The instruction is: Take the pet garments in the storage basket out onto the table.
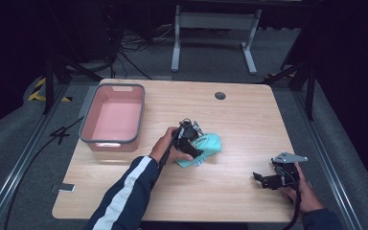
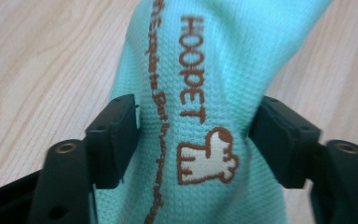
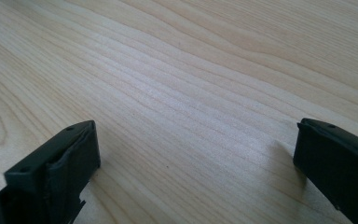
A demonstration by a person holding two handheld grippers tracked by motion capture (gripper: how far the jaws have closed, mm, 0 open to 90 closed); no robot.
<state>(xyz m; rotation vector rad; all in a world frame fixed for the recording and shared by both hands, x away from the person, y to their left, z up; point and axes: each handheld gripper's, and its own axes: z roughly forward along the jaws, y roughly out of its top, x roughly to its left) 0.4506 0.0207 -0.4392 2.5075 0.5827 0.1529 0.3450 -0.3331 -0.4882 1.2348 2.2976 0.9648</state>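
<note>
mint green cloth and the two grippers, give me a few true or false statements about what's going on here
1. The left gripper has its jaws around the mint green knit cloth with brown lettering. True.
2. The pink plastic bin with the grey rim holds the cloth. False: the bin is empty; the cloth lies on the light wooden table.
3. The right gripper is open over bare wood. True.
4. The right gripper grips a corner of the cloth. False: it is well apart from it, near the table's right front.
</note>
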